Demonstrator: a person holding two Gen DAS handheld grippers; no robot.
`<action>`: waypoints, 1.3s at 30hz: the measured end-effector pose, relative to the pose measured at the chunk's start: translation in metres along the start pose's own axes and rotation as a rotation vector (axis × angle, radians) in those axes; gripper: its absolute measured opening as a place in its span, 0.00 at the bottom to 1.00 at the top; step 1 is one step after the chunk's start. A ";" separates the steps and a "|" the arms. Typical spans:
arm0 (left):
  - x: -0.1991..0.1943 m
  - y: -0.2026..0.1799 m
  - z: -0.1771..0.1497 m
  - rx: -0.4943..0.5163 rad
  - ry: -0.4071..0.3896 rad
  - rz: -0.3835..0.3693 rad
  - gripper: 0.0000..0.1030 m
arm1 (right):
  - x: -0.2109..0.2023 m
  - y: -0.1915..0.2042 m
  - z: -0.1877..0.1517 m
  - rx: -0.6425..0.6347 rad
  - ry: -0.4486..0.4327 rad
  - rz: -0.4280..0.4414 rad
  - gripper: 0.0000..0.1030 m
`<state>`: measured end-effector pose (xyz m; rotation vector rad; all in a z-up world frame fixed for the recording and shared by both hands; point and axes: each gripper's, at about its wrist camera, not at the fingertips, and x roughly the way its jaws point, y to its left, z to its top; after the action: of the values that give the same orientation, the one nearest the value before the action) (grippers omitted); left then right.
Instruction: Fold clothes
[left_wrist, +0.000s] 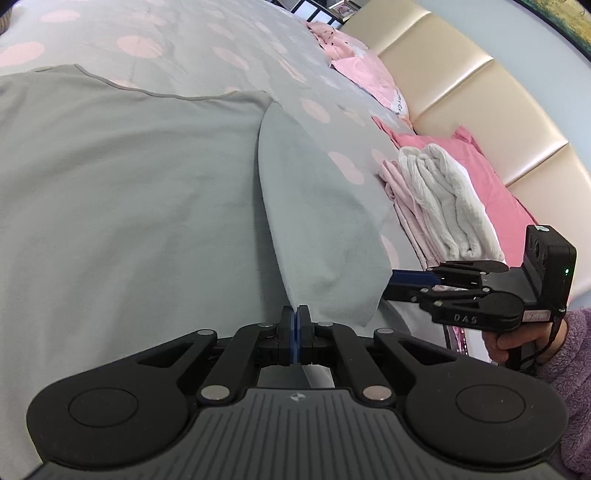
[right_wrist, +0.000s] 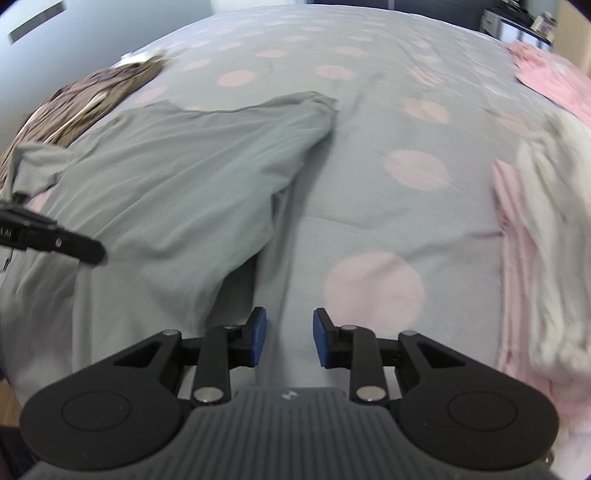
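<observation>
A grey shirt (left_wrist: 129, 203) lies spread flat on the bed, one sleeve (left_wrist: 325, 229) pointing toward me. My left gripper (left_wrist: 294, 314) is shut, its blue pads pinched on the shirt's fabric where the sleeve meets the body. From the right wrist view the same shirt (right_wrist: 177, 177) lies to the left, with the left gripper's tip (right_wrist: 92, 254) over it. My right gripper (right_wrist: 289, 332) is open with nothing between its pads, low over the bedcover just right of the sleeve end (right_wrist: 207, 295). In the left wrist view it (left_wrist: 391, 284) hovers beside the sleeve's hem.
The bedcover (right_wrist: 369, 184) is grey with pink dots. A folded pile of white and pink clothes (left_wrist: 443, 206) sits at the right, by pink pillows and a beige headboard (left_wrist: 480, 92). A brown patterned garment (right_wrist: 85, 99) lies far left. A purple sleeve (left_wrist: 569, 369) holds the right gripper.
</observation>
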<state>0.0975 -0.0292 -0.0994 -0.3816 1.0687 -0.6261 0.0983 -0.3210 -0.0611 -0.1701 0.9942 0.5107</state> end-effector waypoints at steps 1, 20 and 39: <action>-0.002 0.001 0.000 -0.003 -0.005 -0.004 0.00 | 0.001 0.004 0.001 -0.019 -0.001 0.008 0.33; -0.021 0.025 -0.009 -0.065 0.003 0.019 0.00 | 0.046 0.044 0.028 -0.273 -0.039 -0.131 0.37; -0.011 0.028 -0.008 -0.081 0.032 -0.003 0.00 | 0.040 0.009 0.054 -0.145 -0.130 -0.240 0.03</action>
<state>0.0942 -0.0011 -0.1115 -0.4455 1.1267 -0.5945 0.1527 -0.2803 -0.0641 -0.3764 0.7974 0.3685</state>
